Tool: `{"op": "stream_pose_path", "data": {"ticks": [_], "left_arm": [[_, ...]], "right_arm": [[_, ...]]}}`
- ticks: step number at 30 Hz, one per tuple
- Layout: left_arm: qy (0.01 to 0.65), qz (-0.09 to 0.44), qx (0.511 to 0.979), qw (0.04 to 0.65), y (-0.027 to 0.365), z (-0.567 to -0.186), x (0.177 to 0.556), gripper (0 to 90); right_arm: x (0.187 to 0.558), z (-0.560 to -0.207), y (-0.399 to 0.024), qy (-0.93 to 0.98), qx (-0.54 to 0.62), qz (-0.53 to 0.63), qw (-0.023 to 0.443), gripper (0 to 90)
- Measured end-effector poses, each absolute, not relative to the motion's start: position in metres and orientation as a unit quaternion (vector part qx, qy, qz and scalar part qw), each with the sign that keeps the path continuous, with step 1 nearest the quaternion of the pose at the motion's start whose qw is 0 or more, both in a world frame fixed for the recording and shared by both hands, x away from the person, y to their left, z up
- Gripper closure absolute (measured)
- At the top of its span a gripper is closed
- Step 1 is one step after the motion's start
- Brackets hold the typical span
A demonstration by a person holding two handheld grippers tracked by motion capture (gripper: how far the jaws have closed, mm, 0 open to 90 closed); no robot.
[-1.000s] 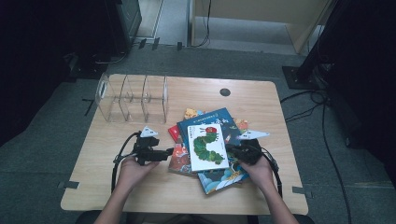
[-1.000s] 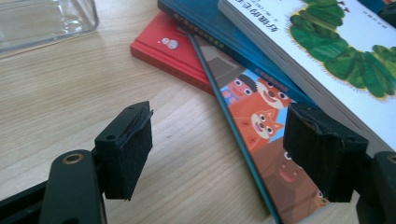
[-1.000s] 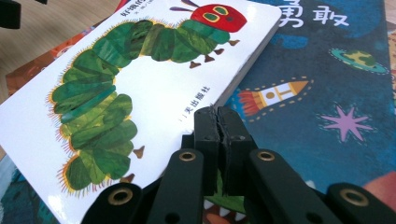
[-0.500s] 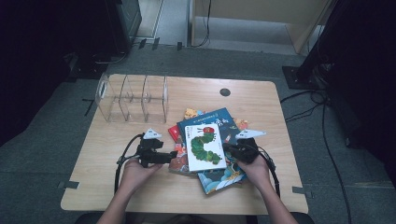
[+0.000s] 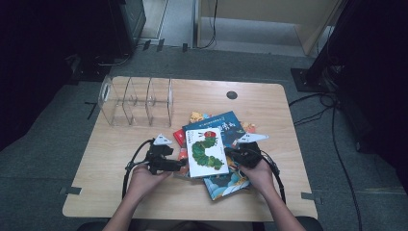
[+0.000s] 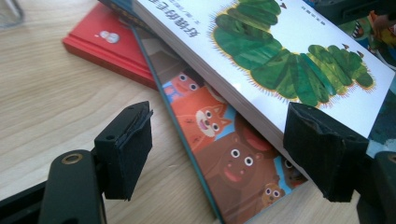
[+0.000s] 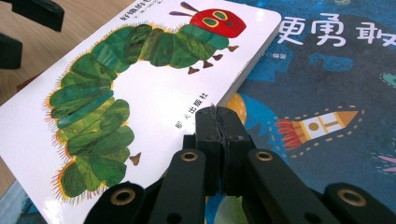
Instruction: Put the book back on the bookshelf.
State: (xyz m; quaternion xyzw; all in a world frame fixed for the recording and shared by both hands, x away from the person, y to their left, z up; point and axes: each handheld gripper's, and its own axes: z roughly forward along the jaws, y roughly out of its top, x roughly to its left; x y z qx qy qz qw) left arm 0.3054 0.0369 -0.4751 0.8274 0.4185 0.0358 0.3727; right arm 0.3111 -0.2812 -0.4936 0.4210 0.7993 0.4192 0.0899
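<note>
A white caterpillar book lies tilted on top of a loose pile of books at mid-table. My left gripper is at its left edge, open. In the left gripper view the left gripper straddles the thick edge of the caterpillar book, and the pads do not touch it. Beneath lie a cartoon-animal book and a red book. My right gripper is at the book's right edge. In the right gripper view the right gripper is shut with nothing between the pads, its tip against the caterpillar book, above a blue rocket book.
A clear acrylic divider rack stands at the back left of the wooden table. A black round cap sits near the far edge. A teal book sticks out of the pile toward the front. Cables trail from both grippers.
The left gripper has edged right, up to the caterpillar book's left edge. The book has shifted slightly left. The right gripper stays at its right edge.
</note>
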Motion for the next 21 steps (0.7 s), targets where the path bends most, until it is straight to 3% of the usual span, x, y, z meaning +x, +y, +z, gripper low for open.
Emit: {"op": "stream_pose_path", "data": {"ticks": [3, 7, 21], "left_arm": [[0.408, 0.050, 0.838, 0.358, 0.030, -0.474, 0.305, 24.6], [0.412, 0.017, 0.833, 0.369, 0.025, -0.475, 0.308, 24.8], [0.426, -0.019, 0.827, 0.366, 0.016, -0.482, 0.315, 25.6]], "right_arm": [[0.311, -0.494, -0.279, 0.801, 0.417, 0.420, 0.092, 88.5], [0.310, -0.494, -0.276, 0.801, 0.414, 0.422, 0.094, 88.4], [0.306, -0.494, -0.272, 0.804, 0.410, 0.419, 0.098, 88.1]]}}
